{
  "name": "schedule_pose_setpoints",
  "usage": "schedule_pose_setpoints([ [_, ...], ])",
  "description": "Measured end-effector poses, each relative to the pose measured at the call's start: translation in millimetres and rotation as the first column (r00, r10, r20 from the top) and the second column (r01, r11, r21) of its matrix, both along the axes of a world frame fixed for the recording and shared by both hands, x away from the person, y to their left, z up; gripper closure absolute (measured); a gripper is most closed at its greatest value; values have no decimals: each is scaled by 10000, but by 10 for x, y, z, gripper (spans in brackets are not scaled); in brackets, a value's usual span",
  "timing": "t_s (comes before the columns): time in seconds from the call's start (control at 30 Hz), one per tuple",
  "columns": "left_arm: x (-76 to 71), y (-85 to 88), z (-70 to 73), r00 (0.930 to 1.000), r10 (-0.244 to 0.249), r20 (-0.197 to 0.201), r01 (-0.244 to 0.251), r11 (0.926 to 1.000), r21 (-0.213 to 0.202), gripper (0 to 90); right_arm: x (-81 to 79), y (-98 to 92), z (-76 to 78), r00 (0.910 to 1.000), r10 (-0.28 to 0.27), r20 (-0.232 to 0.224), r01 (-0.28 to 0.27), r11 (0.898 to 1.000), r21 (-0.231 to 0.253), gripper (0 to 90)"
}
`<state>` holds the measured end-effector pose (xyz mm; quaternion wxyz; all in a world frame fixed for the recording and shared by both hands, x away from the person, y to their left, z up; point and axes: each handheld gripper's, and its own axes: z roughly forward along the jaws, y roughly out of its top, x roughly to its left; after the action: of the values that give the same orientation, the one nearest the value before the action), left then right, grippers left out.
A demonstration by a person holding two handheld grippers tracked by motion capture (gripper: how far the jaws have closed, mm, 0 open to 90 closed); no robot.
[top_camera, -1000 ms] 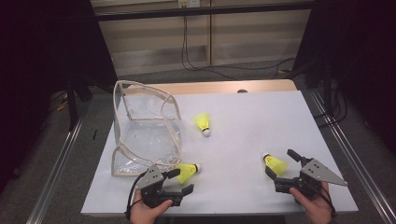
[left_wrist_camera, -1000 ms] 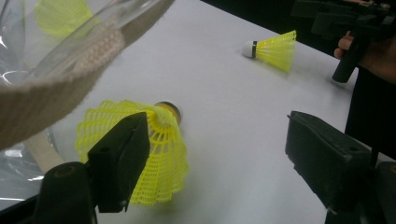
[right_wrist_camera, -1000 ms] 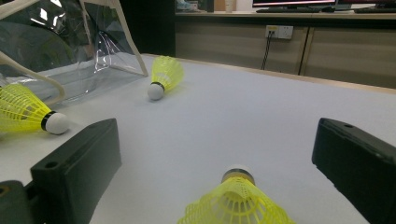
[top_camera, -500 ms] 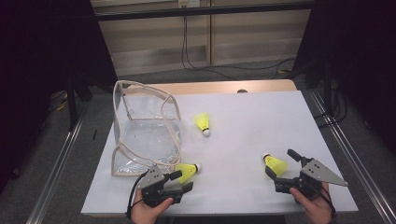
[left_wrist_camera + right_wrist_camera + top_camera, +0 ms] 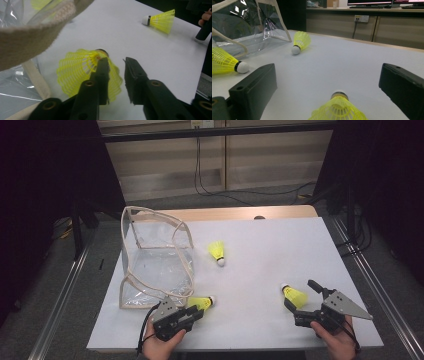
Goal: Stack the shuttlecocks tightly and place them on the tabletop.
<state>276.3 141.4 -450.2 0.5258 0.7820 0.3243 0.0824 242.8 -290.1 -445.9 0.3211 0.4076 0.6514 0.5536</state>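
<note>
Black two-finger grippers (image 5: 196, 312) (image 5: 300, 296), grey triangular plate, trailing black cable.

Yellow mesh shuttlecocks (image 5: 216, 251), clear beige-trimmed bag (image 5: 156, 265), white table (image 5: 270, 250).

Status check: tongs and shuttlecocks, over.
Left tongs just closing, one jaw inside near shuttlecock's skirt. Right tongs open around its shuttlecock. Third shuttlecock lies beside bag. Nothing blocking.

open white table (image 5: 270, 250) right of the clear bag (image 5: 155, 255), one loose shuttlecock (image 5: 217, 252) there
</note>
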Motion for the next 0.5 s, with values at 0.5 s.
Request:
schedule_pose_setpoints([
  [0.5,-90,-52,106,9984,-457,319,465,9987,-230,894,-10,-19,9,10000,-61,26,61,10000,41,10],
])
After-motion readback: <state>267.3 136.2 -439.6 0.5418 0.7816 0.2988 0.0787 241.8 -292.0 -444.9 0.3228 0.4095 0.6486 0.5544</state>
